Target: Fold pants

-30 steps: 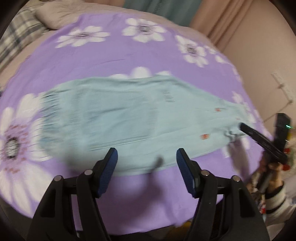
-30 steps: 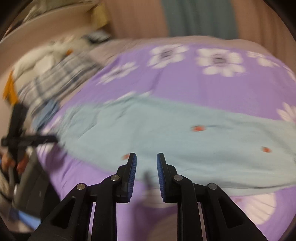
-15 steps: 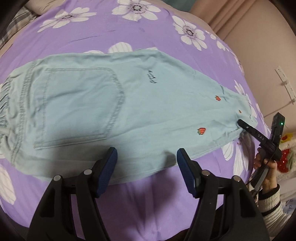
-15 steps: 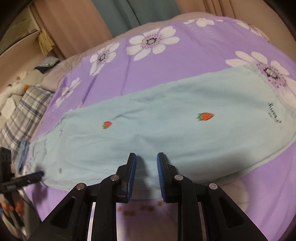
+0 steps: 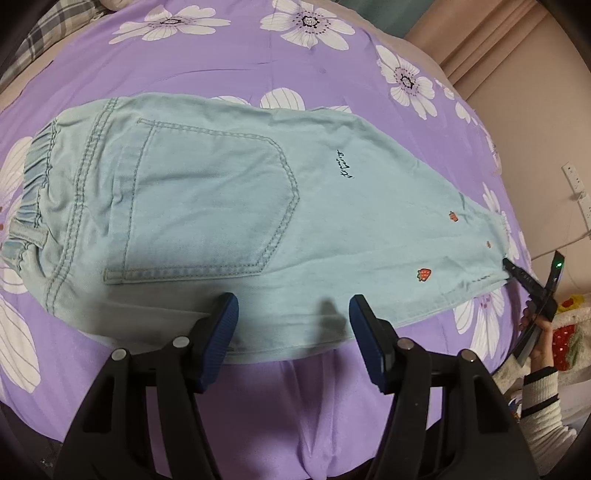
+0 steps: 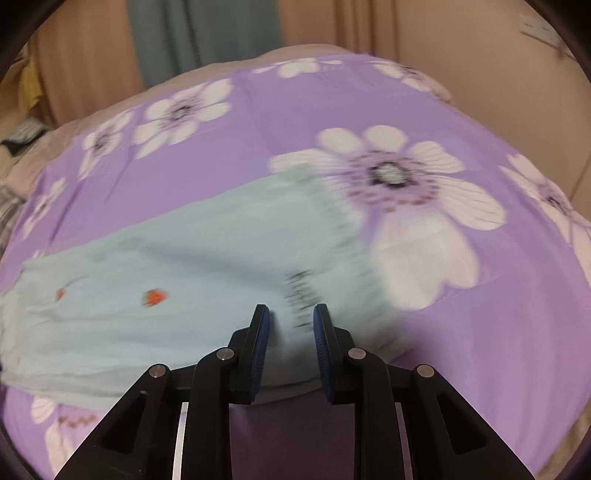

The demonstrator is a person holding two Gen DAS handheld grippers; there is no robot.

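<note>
1. The pants (image 5: 229, 206) lie flat, halved lengthwise, on the bed (image 5: 258, 62).
2. Both tools have swung closer: left tool (image 5: 293, 317) wide, right tool (image 6: 290, 328) narrow, both empty.
3. The crosswise fold looks next.

A purple bedspread (image 5: 229, 66) printed with large white flowers covers the bed. At its far left corner lies a grey plaid cloth (image 5: 48, 40). Behind the bed hang beige curtains (image 6: 85, 66) with a teal curtain (image 6: 199, 33) between them. On the pale wall to the right sits a white power strip (image 5: 576, 192) with a cord trailing down. Low at the right edge shows a red and white plush thing (image 5: 569, 339), only partly in view.
</note>
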